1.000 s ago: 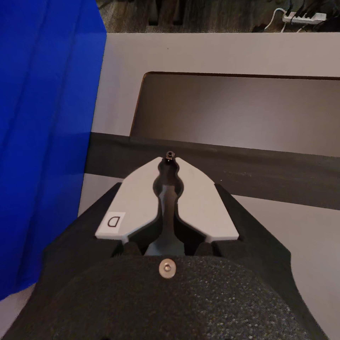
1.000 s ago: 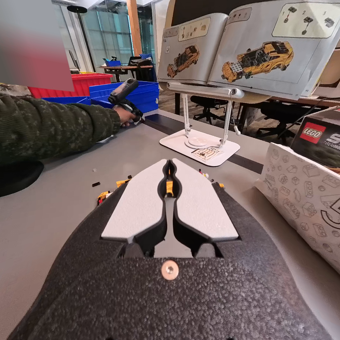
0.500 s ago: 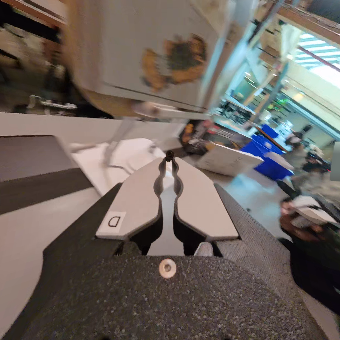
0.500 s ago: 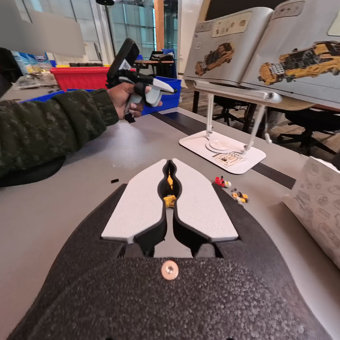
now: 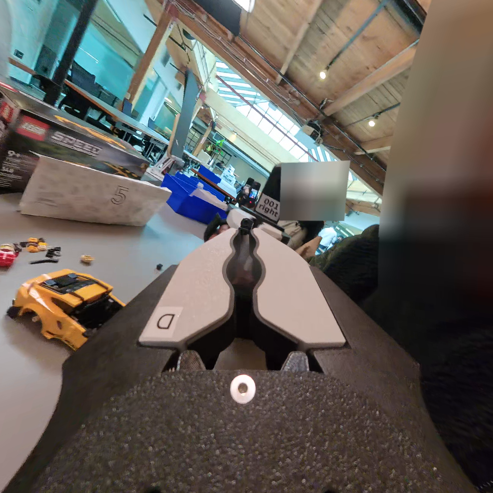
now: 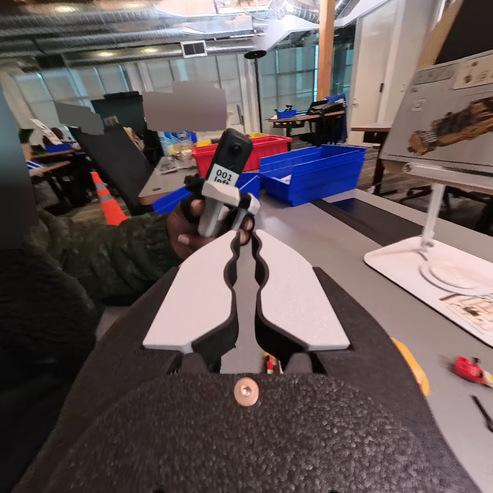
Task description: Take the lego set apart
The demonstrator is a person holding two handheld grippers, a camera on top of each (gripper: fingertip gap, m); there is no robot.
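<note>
The yellow lego car (image 5: 64, 301) stands on the grey table (image 5: 120, 253), to the left of my left gripper. My left gripper (image 5: 245, 226) is raised and shut on a small black lego piece (image 5: 245, 223) at its fingertips. It faces my right gripper (image 5: 256, 210), which shows just beyond it. In the right wrist view my right gripper (image 6: 244, 236) is slightly open and empty, and points at my left gripper (image 6: 234, 216), held in a hand. A yellow edge of the car (image 6: 416, 373) shows behind the right gripper's body.
Loose lego pieces (image 5: 29, 248) lie left of the car, and a red one (image 6: 472, 370) shows at the right. A white paper bag (image 5: 90, 197) and the set's box (image 5: 53, 144) stand behind. The instruction booklet (image 6: 440, 133) rests on a white stand (image 6: 413, 266). Blue bins (image 6: 312, 170) sit at the far edge. The left gripper's tips are roughly 4 cm from the right gripper's. Left tips and right tips are each some 20 cm from the yellow lego car (image 5: 64, 301).
My left gripper swung right from the blue bin and up, still holding the black piece. My right gripper lifted off the car, turned left toward it, and its jaws parted a little.
</note>
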